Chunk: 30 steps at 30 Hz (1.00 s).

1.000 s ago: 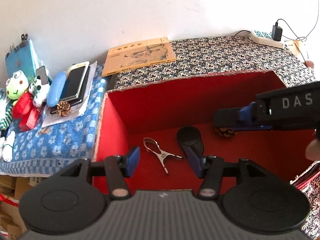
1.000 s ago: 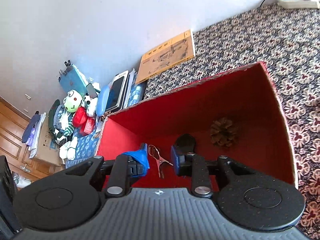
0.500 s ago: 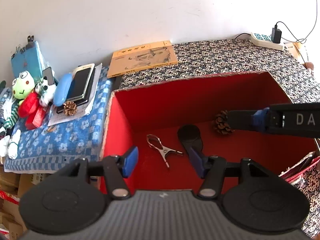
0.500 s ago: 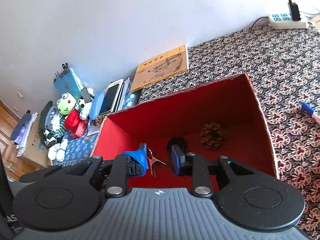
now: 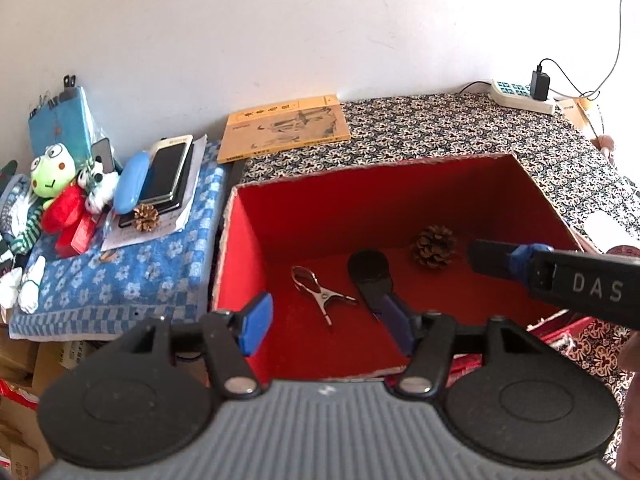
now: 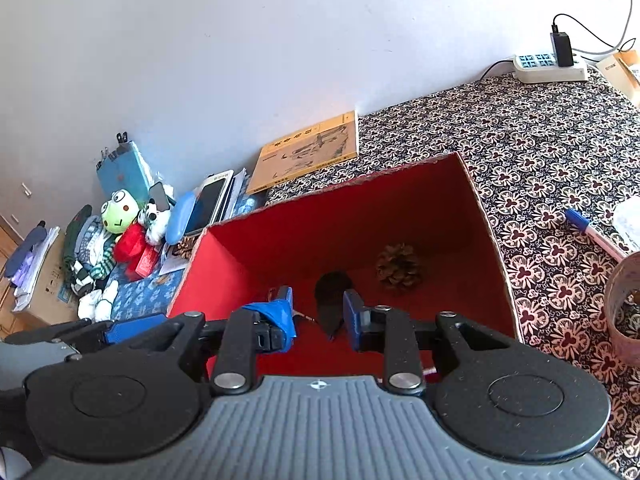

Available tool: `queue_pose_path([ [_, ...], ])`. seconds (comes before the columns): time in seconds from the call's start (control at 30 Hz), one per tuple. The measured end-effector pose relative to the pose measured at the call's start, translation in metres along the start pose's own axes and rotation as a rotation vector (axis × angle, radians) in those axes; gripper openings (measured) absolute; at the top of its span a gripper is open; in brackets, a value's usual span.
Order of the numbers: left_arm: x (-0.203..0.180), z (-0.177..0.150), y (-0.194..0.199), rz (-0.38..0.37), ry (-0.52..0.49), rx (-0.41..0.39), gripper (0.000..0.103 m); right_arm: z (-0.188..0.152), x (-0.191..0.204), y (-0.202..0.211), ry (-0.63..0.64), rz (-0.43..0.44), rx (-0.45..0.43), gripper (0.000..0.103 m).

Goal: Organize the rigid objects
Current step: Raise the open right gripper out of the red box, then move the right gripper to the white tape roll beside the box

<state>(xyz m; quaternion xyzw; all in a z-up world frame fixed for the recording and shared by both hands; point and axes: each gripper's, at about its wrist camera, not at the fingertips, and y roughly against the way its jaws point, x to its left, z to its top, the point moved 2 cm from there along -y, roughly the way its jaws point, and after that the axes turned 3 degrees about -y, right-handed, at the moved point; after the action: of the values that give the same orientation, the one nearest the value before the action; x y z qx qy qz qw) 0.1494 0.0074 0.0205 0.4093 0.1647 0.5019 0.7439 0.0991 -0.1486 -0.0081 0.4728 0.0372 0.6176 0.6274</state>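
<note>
Left hand-held gripper (image 5: 326, 326) low in the frame, jaws opening, nothing between them. Right hand-held gripper (image 6: 318, 322) has a narrow gap between its pads, gripping nothing; "DAS" reads on its side at the left view's right edge. Inside the red box (image 5: 256, 240): one metal clip (image 5: 318, 290), one black cylinder (image 5: 370, 274), one pine cone (image 5: 434, 246), bare red floor between them. A second pine cone (image 5: 145, 217) sits mid-left. Beyond the far rim, one yellow book (image 5: 282, 126) and one power strip (image 5: 520, 94) by the wall.
</note>
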Motion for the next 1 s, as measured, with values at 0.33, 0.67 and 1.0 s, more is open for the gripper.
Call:
queue_pose_path([
  [0.33,0.009,-0.019,0.017,-0.02,0.021,0.002,0.068,-0.02,0.013,0.019,0.08,0.008,0.004,0.01],
  [0.67,0.011,-0.045,0.021,-0.035,0.036,0.046,0.068,-0.045,0.014,0.027,0.089,0.05,0.033,0.01],
  [1.0,0.009,-0.066,0.009,-0.036,0.035,0.111,0.068,-0.07,0.007,0.022,0.098,0.077,0.101,0.009],
])
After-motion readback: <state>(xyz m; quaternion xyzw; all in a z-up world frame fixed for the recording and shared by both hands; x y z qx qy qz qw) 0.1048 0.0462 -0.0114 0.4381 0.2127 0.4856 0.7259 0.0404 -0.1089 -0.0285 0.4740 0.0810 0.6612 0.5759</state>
